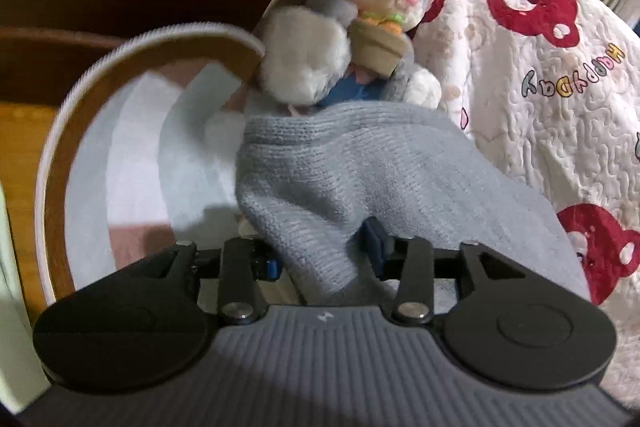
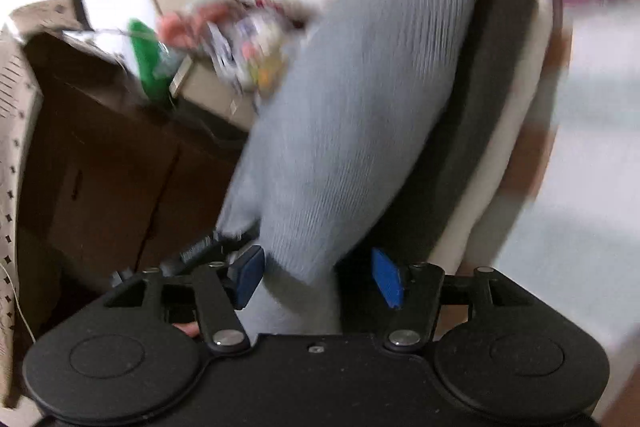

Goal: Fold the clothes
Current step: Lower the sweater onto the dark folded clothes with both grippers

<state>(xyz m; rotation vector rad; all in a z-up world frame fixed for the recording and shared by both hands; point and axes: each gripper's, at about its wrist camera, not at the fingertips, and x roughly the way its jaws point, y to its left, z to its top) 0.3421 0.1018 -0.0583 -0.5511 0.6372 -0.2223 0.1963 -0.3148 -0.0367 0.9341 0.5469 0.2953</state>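
My left gripper [image 1: 324, 259] has its jaws pinching the grey knit [image 1: 320, 183], bunched just below the plush bunny [image 1: 352, 23]. My right gripper [image 2: 316, 275] has jaws spread, knit [image 2: 344, 115] hanging between them.

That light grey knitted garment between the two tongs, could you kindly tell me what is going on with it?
A person is folding clothes with handheld tongs. The left tongs have the light grey knitted garment bunched between their blue pads, beside a grey plush rabbit and a white quilt with red bears. The right tongs also have the knit between their fingers, though motion blur hides whether they grip it. No fold is finished yet.
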